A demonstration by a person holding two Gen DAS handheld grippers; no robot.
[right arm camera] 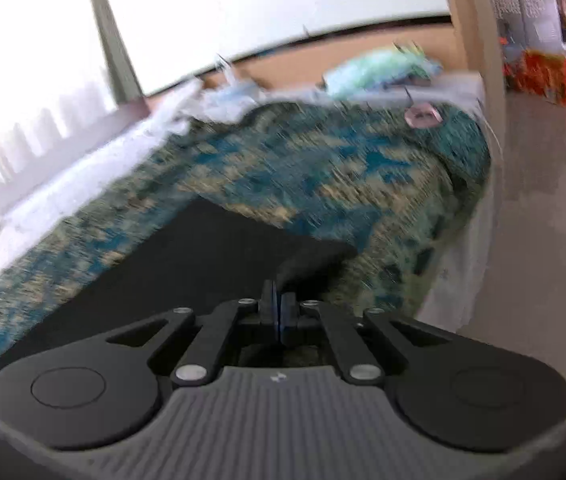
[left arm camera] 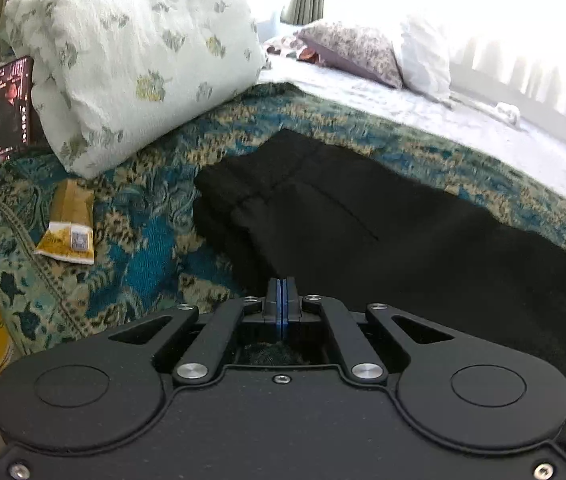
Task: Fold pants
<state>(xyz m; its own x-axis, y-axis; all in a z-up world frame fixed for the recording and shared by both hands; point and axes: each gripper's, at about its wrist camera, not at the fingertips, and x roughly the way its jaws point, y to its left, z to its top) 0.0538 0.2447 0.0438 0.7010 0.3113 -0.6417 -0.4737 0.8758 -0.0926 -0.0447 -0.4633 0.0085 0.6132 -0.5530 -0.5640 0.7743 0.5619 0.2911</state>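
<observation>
Both grippers pinched together: left gripper [left arm camera: 281, 286] grips the black pants [left arm camera: 363, 216] at six o'clock; right gripper [right arm camera: 279, 300] clamps the hem, lifting it off the blue bedspread [right arm camera: 323, 168].

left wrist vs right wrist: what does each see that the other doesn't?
Left wrist only: the floral pillow, a lit phone propped beside it, a yellow packet and the pants' waistband end. Right wrist only: the floor beside the bed and a lifted black corner of cloth at the right tool. Both: black pants on the blue patterned bedspread; the left tool is shut too.
</observation>
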